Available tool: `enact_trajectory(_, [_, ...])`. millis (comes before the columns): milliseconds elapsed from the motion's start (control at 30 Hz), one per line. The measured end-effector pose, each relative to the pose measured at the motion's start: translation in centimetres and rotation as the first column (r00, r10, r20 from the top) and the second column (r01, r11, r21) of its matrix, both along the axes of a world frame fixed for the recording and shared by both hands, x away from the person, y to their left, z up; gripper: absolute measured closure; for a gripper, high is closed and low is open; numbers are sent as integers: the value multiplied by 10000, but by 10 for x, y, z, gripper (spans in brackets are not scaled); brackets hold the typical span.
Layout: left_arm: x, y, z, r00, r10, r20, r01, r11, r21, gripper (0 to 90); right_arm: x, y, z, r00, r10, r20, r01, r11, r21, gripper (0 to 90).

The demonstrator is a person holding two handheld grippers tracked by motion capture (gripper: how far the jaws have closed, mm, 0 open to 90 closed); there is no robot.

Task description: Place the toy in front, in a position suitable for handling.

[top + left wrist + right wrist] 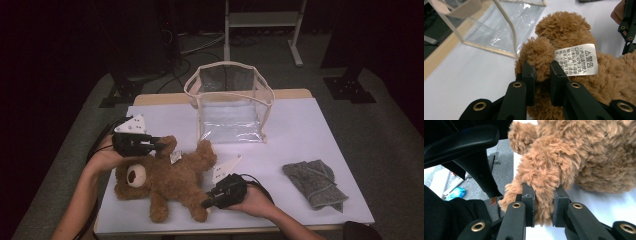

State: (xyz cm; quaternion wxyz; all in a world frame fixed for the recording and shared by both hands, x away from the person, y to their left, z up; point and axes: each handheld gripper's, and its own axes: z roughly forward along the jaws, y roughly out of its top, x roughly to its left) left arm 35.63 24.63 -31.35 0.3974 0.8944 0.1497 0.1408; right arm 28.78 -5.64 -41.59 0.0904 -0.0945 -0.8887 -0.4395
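The left gripper [159, 144] has its jaws closed on one plush limb of the teddy bear [167, 181], beside its white label [577, 59]. The right gripper [206, 203] clamps another limb at the near edge. The bear lies on the white surface [300, 135], near left of the clear bag [230, 102]; a grey cloth [315, 182] lies at the right.

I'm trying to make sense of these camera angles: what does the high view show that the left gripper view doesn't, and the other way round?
High view alone: the grey cloth whole at the table's right, the bear's face, and the right gripper shut on a leg. Left gripper view alone: the printed warning tag, readable, and the left gripper with its jaws pinching a furry limb. Both share the brown teddy bear, the clear bag and the white table cover.
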Motion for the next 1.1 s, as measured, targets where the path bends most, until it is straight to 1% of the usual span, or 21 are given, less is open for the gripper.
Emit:
enact_trajectory(100, [-1, 0, 4, 10000, 8, 59, -9, 10000, 74, 780, 1, -2, 3, 10000, -17, -25, 17, 10000, 38, 757])
enact_trajectory(167, [-3, -2, 8, 9999, 31, 129, -31, 10000, -41, 780, 1, -6, 8, 10000, -51, 74, 50, 10000, 86, 757])
enact_trajectory(267, [-4, -3, 12, 9998, -37, 190, 37, 10000, -27, 779, 1, -10, 12, 10000, -30, 85, 29, 9999, 153, 757])
enact_trajectory(300, [-5, -7, 15, 9996, -107, 270, 109, 9999, -62, 779, -2, -15, 18, 9999, 15, 153, -18, 9999, 158, 757])
enact_trajectory(333, [-6, -9, 18, 9995, -141, 268, 144, 9998, -116, 779, -3, -18, 20, 9998, 19, 183, -22, 9999, 160, 756])
enact_trajectory(400, [-7, -15, 23, 9986, -332, 404, 332, 9994, 6, 779, -5, -24, 26, 9999, -10, 168, 7, 9998, 181, 756])
enact_trajectory(433, [-7, -15, 23, 9986, -332, 404, 332, 9994, 6, 779, -6, -29, 30, 9998, 6, 210, -10, 9998, 198, 756])
enact_trajectory(467, [-8, -19, 25, 9983, -415, 421, 416, 9991, -20, 779, -8, -33, 33, 9995, 1, 309, -8, 9998, 223, 756])
enact_trajectory(500, [-10, -26, 31, 9971, -563, 517, 561, 9984, 42, 779, -9, -38, 36, 9993, -1, 365, -8, 9997, 242, 756])
enact_trajectory(533, [-10, -26, 31, 9971, -563, 517, 561, 9984, 42, 779, -9, -38, 36, 9993, -1, 365, -8, 9997, 242, 756])
enact_trajectory(567, [-11, -33, 35, 9958, -704, 588, 702, 9975, 60, 779, -11, -42, 40, 9992, -13, 390, 3, 9996, 265, 756])
enact_trajectory(667, [-12, -46, 41, 9932, -938, 694, 936, 9956, 67, 778, -18, -66, 53, 9983, -102, 580, 85, 9995, 303, 755])
enact_trajectory(700, [-12, -55, 46, 9911, -1088, 767, 1082, 9941, 116, 779, -19, -71, 56, 9979, -141, 637, 123, 9995, 287, 756])
enact_trajectory(800, [-12, -74, 53, 9860, -1423, 873, 1409, 9898, 223, 778, -22, -88, 62, 9968, -269, 749, 253, 9994, 228, 755])
enact_trajectory(833, [-12, -74, 53, 9860, -1423, 873, 1409, 9898, 223, 778, -22, -88, 62, 9968, -269, 749, 253, 9994, 228, 755])
enact_trajectory(867, [-11, -87, 57, 9824, -1638, 895, 1618, 9864, 295, 778, -23, -102, 66, 9960, -400, 804, 388, 9991, 170, 755])
enact_trajectory(900, [-10, -93, 59, 9795, -1779, 946, 1751, 9838, 376, 778, -23, -107, 66, 9954, -433, 855, 421, 9990, 155, 755])
enact_trajectory(967, [-8, -106, 61, 9765, -1943, 935, 1908, 9806, 457, 778, -24, -120, 68, 9952, -641, 736, 631, 9979, 157, 755])
enact_trajectory(1033, [-6, -118, 62, 9722, -2139, 949, 2103, 9766, 460, 778, -25, -132, 68, 9943, -798, 711, 789, 9968, 155, 755])
enact_trajectory(1067, [-6, -118, 62, 9722, -2139, 949, 2103, 9766, 460, 778, -25, -139, 69, 9940, -875, 659, 868, 9961, 136, 754])
enact_trajectory(1100, [-5, -131, 63, 9682, -2320, 935, 2288, 9725, 435, 778, -26, -145, 69, 9937, -924, 640, 918, 9957, 127, 754])
